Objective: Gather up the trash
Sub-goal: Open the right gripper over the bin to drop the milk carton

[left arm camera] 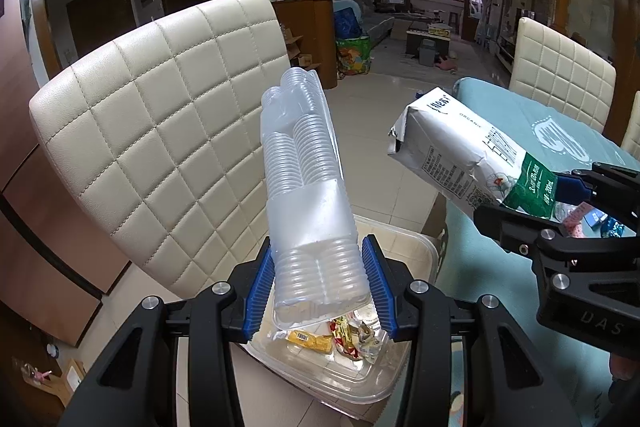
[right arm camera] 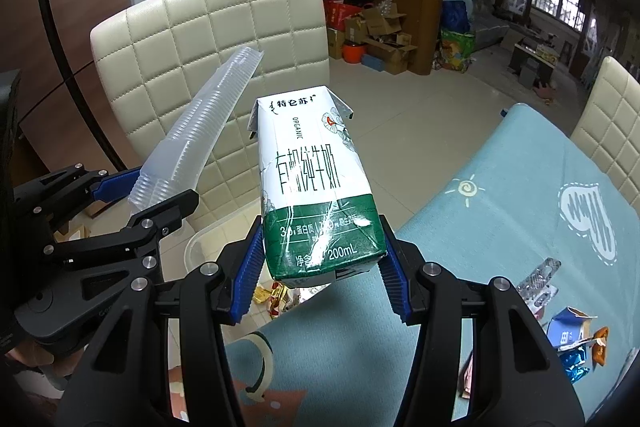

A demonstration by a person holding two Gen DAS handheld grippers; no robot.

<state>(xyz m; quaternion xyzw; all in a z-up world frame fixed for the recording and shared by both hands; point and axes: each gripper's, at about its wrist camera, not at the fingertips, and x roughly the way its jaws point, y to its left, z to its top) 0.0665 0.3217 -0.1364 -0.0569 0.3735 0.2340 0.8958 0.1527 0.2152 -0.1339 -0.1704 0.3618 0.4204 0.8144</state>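
Left gripper: closest to the eye, its 2 blue pads clamped on the lower end of a sleeve of stacked clear plastic cups; the sleeve leans up and away toward the chair back.
Right gripper: clenched on the green base of a white-and-green milk carton, pads pressing both sides; the carton's folded top points away from the hand.
Carton seen from the left: it hangs tilted in the air just beside the cup sleeve, not touching it.
Clear bin: a see-through plastic tub sitting on the chair seat, directly under the cup sleeve's lower end.
Inside the bin: crumpled wrappers, yellow, red and silver, lying on the bottom.
Chair: cream quilted back, upright behind both held items.
Table: covered by a pale blue cloth with a sun and a heart drawn on it, to the right of the bin.
Leftover trash on the table: a small blue carton torn open, shiny blue foil, an orange wrapper and a clear blister pack, grouped near the right gripper's outer finger.
Background: cardboard boxes and bags across the tiled floor.
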